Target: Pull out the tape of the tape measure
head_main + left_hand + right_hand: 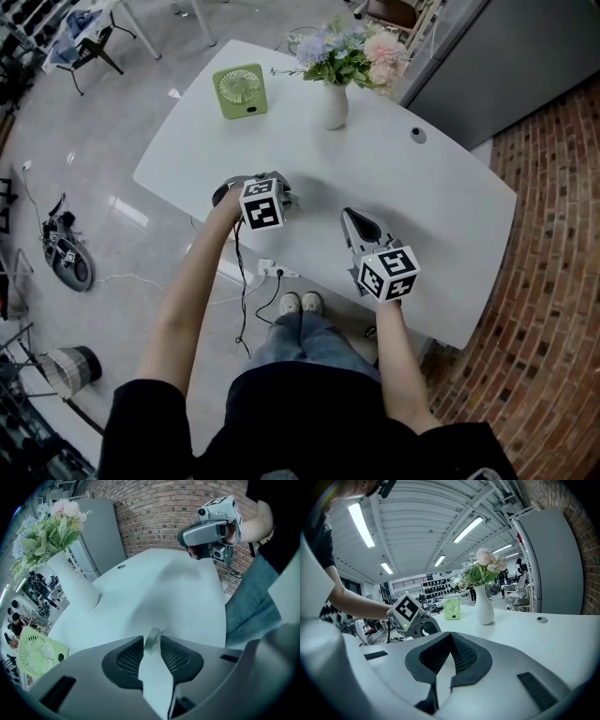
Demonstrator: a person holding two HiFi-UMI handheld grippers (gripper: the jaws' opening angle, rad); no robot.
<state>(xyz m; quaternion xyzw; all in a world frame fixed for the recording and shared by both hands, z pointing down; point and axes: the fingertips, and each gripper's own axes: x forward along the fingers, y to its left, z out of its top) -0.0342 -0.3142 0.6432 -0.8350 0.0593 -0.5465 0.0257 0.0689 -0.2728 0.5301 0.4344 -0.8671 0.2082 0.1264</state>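
On the white table (422, 216), near its left front edge, my left gripper (272, 194) points steeply down. In the left gripper view a pale, narrow tape measure (152, 638), seen edge-on, stands between the left gripper's (153, 646) pad tips and touches both. The head view hides it under the marker cube. My right gripper (352, 217) hovers over the table to the right, a hand's width away. Its jaws (451, 635) are shut with nothing between them. From the left gripper view the right gripper (182, 538) hangs above the table's near edge.
A green desk fan (240, 90) and a white vase of flowers (330, 103) stand at the table's far side, with a round cable hole (418, 135) to their right. A power strip (277, 271) and cables lie on the floor under the front edge.
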